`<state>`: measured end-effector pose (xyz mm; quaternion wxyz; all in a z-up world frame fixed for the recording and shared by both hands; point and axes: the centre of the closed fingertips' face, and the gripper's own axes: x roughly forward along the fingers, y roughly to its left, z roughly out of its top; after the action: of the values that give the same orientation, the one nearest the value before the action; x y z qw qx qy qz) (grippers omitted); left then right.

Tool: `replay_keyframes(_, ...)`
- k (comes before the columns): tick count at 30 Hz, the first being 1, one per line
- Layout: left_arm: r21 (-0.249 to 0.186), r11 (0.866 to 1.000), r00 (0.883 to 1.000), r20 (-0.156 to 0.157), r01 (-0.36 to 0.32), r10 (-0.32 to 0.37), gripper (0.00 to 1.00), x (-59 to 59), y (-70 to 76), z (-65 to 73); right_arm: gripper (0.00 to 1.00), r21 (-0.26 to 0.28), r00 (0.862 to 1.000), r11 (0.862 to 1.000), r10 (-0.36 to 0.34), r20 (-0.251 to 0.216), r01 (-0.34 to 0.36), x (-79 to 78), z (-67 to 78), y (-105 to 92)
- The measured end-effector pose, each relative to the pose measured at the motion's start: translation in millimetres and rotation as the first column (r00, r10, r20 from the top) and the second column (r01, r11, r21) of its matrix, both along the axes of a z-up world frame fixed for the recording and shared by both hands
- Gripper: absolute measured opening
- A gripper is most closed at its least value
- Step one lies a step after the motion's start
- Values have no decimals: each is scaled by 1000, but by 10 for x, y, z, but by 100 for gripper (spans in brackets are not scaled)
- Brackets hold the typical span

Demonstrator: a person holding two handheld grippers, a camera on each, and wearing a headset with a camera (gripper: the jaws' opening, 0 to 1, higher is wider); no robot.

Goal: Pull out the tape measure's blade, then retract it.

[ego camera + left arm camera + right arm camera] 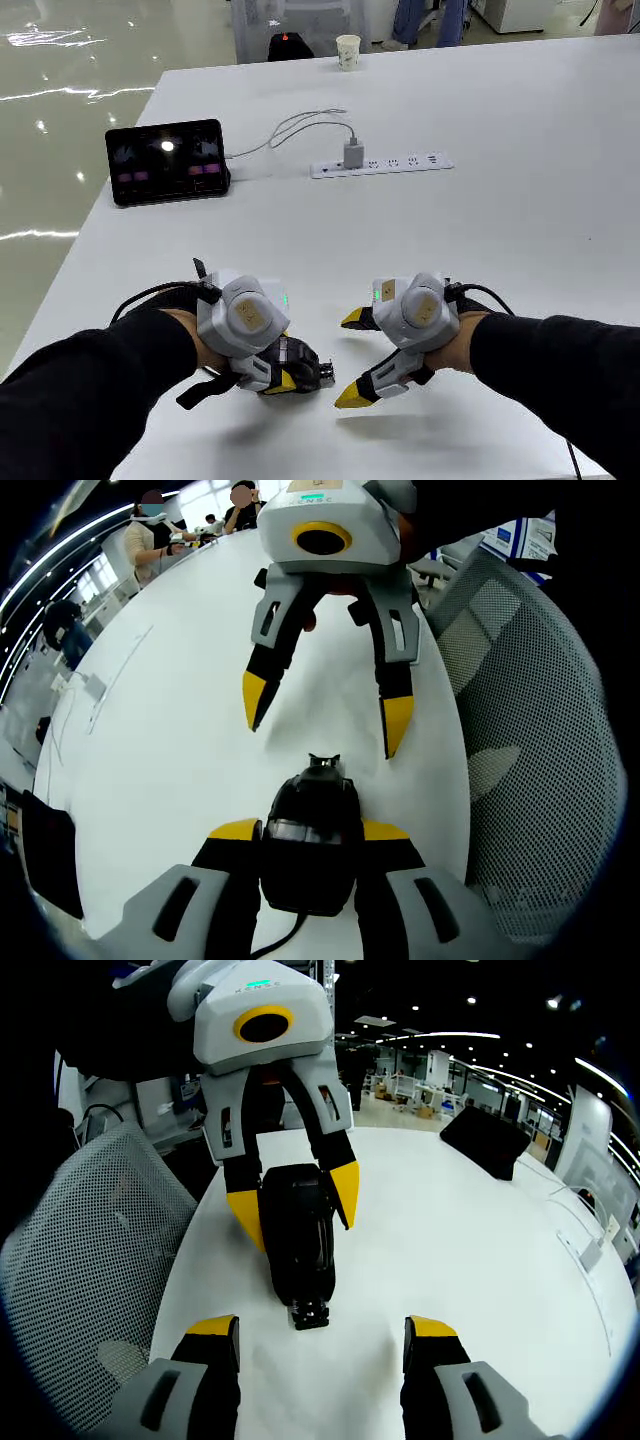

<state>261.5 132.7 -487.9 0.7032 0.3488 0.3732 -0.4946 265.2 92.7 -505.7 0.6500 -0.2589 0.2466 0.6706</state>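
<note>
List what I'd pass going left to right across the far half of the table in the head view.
A tablet, then a white cable, then a power strip.

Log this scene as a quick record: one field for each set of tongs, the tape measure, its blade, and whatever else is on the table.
left tongs: shut on the tape measure, gripping the sides of its case
right tongs: open, facing the tape measure's blade end, not touching it
blade: not pulled out; hook sits at the case mouth
surface: white table
far side of table: tablet, power strip with a charger plugged in, paper cup
</note>
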Motion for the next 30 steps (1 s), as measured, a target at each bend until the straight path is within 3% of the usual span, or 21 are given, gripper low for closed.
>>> replay_keyframes(3,-2,1000,1000,-1,-2,2,30,-2,0,1,54,-6,1000,1000,8,24,-8,7,-17,17)
replay_keyframes(11,-4,1000,1000,-4,-4,4,30,-8,-2,-4,42,-27,1000,1000,13,26,-12,6,-99,36)
replay_keyframes(17,-8,1000,1000,-6,-9,9,30,-12,-2,-8,24,-42,998,999,31,48,-29,6,-129,30)
replay_keyframes(26,-12,1000,1000,-5,-13,13,30,-15,1,-5,20,-38,997,998,54,46,-52,-50,-121,109)
replay_keyframes(30,-12,1000,1000,-3,-13,13,30,-14,3,-4,12,-39,995,996,85,45,-84,-125,-135,183)
